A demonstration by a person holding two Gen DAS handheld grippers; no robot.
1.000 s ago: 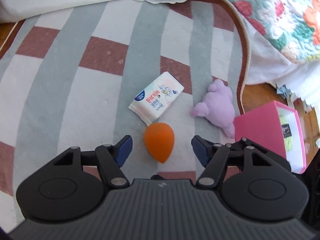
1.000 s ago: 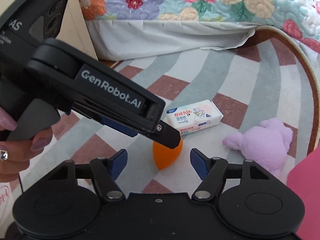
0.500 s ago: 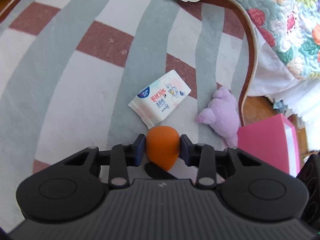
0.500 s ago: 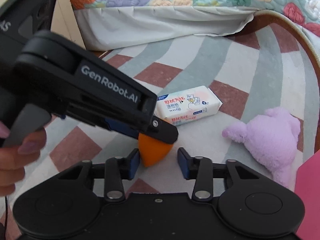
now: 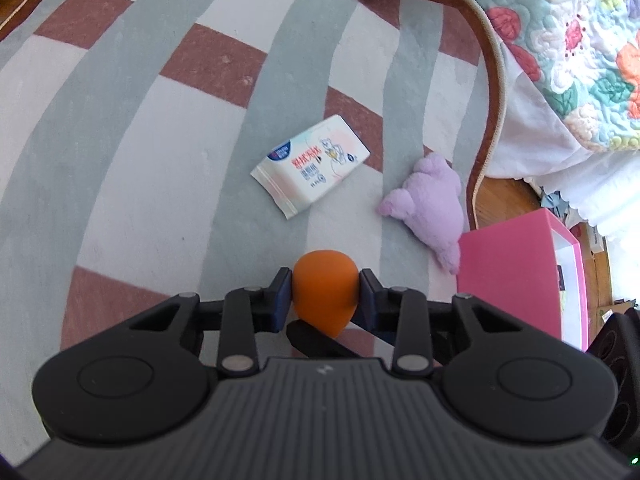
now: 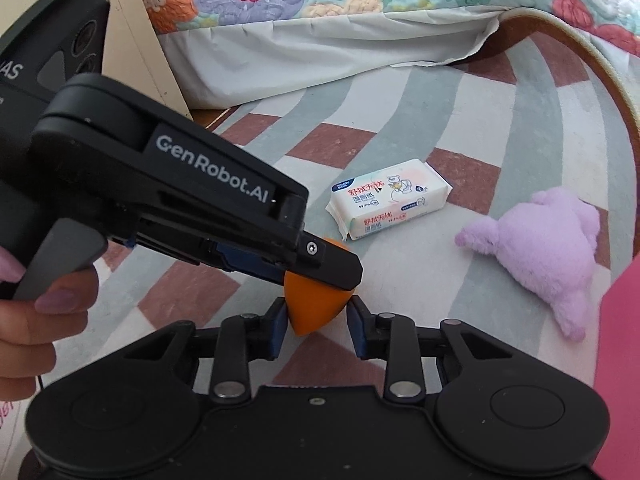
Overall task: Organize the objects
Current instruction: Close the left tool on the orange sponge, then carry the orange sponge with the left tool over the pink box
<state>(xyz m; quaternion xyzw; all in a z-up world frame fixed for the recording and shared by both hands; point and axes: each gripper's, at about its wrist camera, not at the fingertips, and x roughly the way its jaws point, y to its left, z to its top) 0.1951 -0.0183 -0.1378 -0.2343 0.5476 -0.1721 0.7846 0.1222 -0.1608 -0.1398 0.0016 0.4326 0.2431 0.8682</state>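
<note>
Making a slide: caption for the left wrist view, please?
Left gripper shut on an orange sponge above a striped rug.

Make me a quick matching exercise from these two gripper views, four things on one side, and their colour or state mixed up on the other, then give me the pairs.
Things:
1. sponge
2. plush toy
3. wipes pack
4. box

Descriptions:
A. pink, at the rug's edge
B. white, lying flat on the rug
C. orange, pinched between blue pads
D. lilac, lying beside the pink one

Pairs: 1-C, 2-D, 3-B, 4-A
</note>
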